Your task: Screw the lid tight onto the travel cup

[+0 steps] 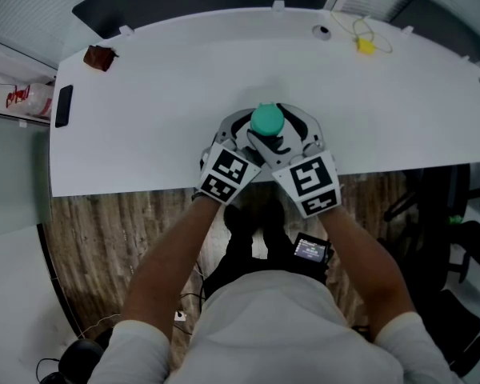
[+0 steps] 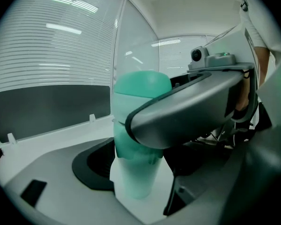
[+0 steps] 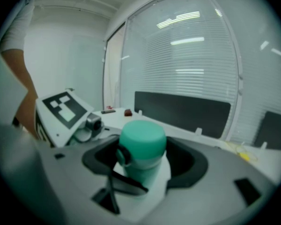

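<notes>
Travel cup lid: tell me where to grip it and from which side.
Take the lid round its straight, round side wall, claw level, jaws on opposite sides. Come in from a side clear of the dark strap hanging off it; the travel cup stands upright, so a level approach fits.

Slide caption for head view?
The left gripper holds the green travel cup, right gripper grips its lid, at the table edge.

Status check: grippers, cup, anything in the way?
Left gripper shut on cup, low on its body. Right gripper shut on lid, lid sitting on cup. Nothing blocking seen nearby.
</notes>
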Demonstrator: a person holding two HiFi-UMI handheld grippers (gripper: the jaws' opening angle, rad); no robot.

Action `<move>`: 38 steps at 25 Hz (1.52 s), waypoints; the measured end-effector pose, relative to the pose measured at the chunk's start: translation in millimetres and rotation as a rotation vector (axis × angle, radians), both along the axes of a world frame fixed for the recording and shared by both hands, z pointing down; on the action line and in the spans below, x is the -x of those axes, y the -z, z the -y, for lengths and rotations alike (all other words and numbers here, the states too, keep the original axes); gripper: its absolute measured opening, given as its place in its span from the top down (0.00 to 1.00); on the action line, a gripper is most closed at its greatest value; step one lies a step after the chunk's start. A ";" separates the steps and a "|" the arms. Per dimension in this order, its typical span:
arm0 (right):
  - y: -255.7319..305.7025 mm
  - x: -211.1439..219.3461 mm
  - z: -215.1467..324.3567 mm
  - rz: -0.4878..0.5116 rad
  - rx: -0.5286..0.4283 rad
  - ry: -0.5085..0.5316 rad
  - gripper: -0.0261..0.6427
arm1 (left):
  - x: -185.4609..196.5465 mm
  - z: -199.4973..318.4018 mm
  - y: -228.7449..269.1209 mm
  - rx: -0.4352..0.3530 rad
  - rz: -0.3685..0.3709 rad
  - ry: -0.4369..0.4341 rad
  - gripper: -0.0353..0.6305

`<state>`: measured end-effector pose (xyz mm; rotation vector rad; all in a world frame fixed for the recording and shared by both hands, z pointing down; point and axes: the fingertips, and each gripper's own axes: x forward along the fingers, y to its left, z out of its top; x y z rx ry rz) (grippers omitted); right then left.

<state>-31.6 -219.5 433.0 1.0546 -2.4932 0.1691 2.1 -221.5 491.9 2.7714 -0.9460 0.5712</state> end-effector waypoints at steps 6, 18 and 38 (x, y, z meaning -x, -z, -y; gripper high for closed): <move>0.2 -1.8 5.3 0.002 -0.009 -0.008 0.50 | 4.9 1.3 1.0 0.002 0.000 0.016 0.46; -1.2 -0.7 5.3 -0.019 -0.006 0.017 0.50 | 11.5 -1.2 4.1 0.012 -0.019 0.038 0.46; 31.9 -0.2 4.2 0.042 -0.039 0.006 0.50 | 18.7 -13.4 28.2 -0.003 -0.069 0.018 0.46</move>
